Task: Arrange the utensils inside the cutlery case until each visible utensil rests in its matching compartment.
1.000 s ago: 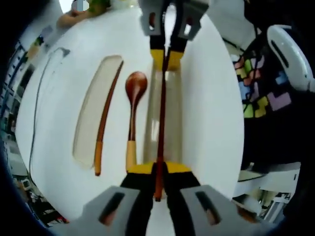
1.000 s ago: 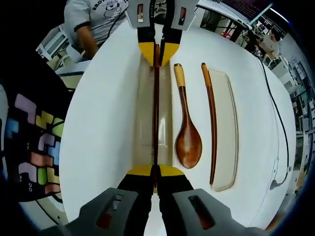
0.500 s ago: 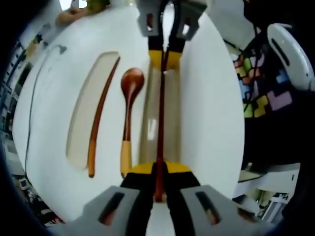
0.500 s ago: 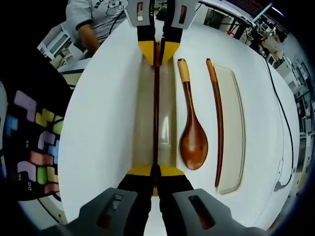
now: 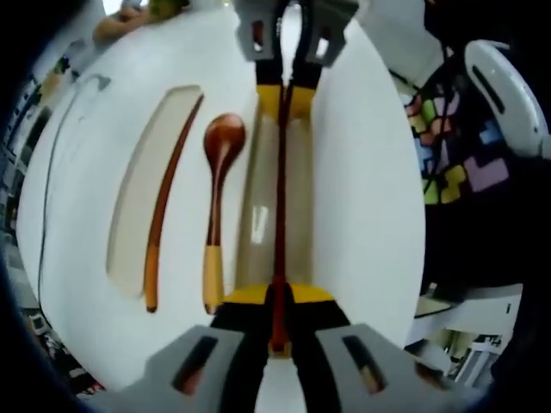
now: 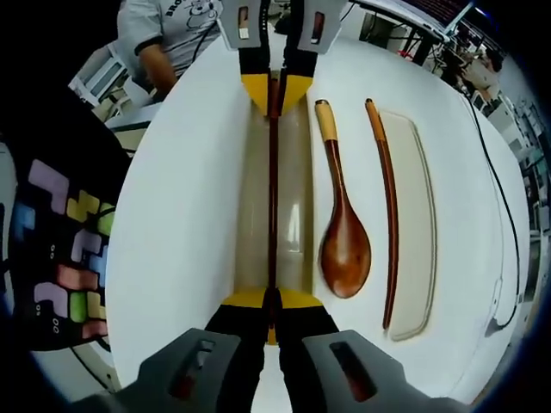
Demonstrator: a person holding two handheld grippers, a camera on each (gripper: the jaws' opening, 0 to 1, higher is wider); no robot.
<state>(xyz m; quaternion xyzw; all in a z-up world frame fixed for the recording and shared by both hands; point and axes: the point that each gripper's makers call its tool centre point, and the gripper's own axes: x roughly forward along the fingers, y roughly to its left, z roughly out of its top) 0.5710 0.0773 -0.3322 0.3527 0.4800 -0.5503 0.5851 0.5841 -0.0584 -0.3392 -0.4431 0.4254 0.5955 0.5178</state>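
One dark red-brown chopstick point(image 5: 280, 198) point(image 6: 272, 189) is held at both ends, stretched lengthwise over a long translucent case tray point(image 5: 258, 215) point(image 6: 293, 206). My left gripper point(image 5: 277, 323) is shut on its near end in the left gripper view and appears at the top of the right gripper view point(image 6: 274, 90). My right gripper point(image 6: 271, 314) is shut on the other end and appears at the top of the left gripper view point(image 5: 288, 90). Beside the tray on the table lie a wooden spoon point(image 5: 219, 172) point(image 6: 343, 245) and a second chopstick point(image 5: 168, 198) point(image 6: 386, 215), which rests along the edge of a translucent lid-like piece point(image 5: 138, 198) point(image 6: 417, 224).
Everything rests on a white table point(image 5: 370, 224) point(image 6: 189, 215). A thin black cable point(image 5: 52, 172) point(image 6: 495, 215) runs along its far side. A person in a grey shirt point(image 6: 168, 34) stands past the table's end. A black surface with coloured blocks point(image 5: 456, 155) point(image 6: 60, 249) lies beyond the other edge.
Both views have drifted a little, so the spoon and the loose chopstick sit further to the side in the picture. Both grippers keep their hold on the chopstick over the tray.
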